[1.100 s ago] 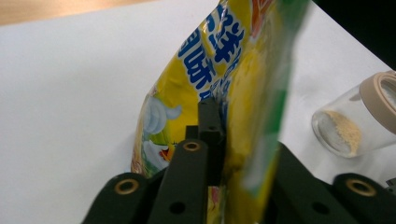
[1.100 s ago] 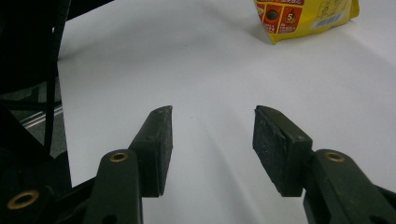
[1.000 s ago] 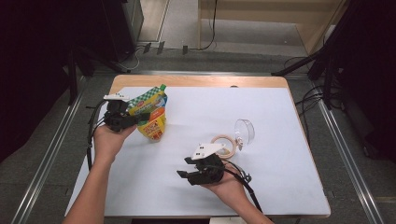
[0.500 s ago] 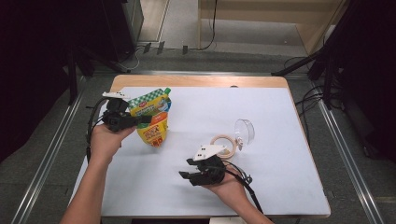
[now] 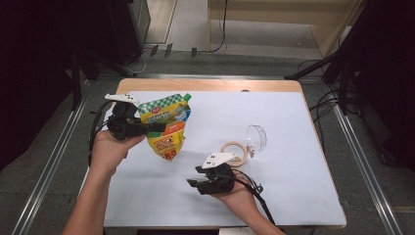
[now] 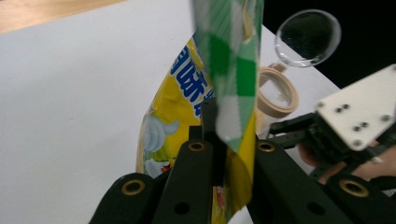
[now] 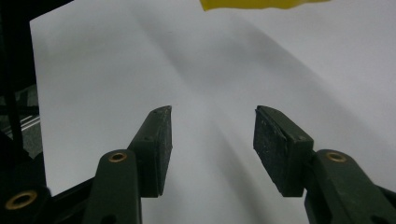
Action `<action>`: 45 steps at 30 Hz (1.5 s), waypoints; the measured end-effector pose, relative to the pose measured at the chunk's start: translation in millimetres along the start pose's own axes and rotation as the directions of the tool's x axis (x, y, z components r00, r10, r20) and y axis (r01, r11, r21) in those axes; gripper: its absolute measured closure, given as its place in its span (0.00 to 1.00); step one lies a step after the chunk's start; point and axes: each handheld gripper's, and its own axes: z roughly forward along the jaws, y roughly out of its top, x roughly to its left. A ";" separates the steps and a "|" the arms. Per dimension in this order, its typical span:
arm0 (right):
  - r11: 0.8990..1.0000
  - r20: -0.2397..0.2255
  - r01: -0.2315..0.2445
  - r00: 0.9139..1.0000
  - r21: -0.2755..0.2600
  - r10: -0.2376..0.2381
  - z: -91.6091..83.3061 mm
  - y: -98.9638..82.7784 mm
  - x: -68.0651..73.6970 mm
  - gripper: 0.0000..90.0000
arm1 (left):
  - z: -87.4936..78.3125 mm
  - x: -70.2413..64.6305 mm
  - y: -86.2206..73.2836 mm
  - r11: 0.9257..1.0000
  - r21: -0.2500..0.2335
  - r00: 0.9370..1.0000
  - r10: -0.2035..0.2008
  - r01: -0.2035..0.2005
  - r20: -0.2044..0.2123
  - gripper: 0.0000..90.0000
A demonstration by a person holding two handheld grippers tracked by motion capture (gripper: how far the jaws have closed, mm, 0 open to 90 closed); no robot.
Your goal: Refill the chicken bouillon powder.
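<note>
Left gripper (image 5: pixel 147 128) is clamping the snack pouch (image 5: pixel 164 125) by its side edge — jaws fully closed on the film, visible in the left gripper view with the green-checked top (image 6: pixel 231 60) pinched between them. The pouch is hanging clear of the white surface (image 5: pixel 274 112), over its left half, near the far edge. Its long axis is running tilted: green top with the spout corner pointing up and away, yellow bottom corner dangling down toward the person.

Right gripper (image 5: pixel 211 180) is sitting low near the front-middle of the surface, jaws standing apart with nothing between them; in the right gripper view they are framing only bare white, with the pouch's yellow bottom edge (image 7: pixel 261 3) showing at the top of the frame. So the pouch is lying ahead of and above the right jaws, a fair gap between them.

Key relation for the next move, as I'm reading it: the free bottom end is pointing toward the right gripper, which makes it the nearer hand for a second grip — it needs to rise and go forward.

Tape roll (image 5: pixel 233 152) and clear round lid (image 5: pixel 256 138) are lying just beside each other, right of centre, near the right hand and apart from the pouch.
</note>
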 end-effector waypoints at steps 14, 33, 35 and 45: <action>1.000 0.023 -0.009 1.000 -0.013 0.010 7.6 3.9 -3.4 0.53 | -8.9 -42.2 8.4 0.997 0.041 0.993 0.065 -0.070 0.095 1.00; 0.989 0.095 -0.006 0.995 -0.146 0.020 -3.2 4.1 -4.2 0.75 | 2.9 -68.9 12.2 0.992 0.090 0.971 0.065 -0.088 0.231 1.00; 0.989 0.102 0.046 0.994 -0.142 -0.031 -3.5 4.2 -0.3 0.74 | 5.0 -66.2 11.6 0.992 0.097 0.975 0.055 -0.078 0.216 1.00; 0.966 0.132 0.217 0.971 -0.141 -0.199 -5.8 6.7 31.0 0.68 | 13.7 -69.5 13.6 0.997 0.069 0.975 0.024 -0.040 0.221 0.99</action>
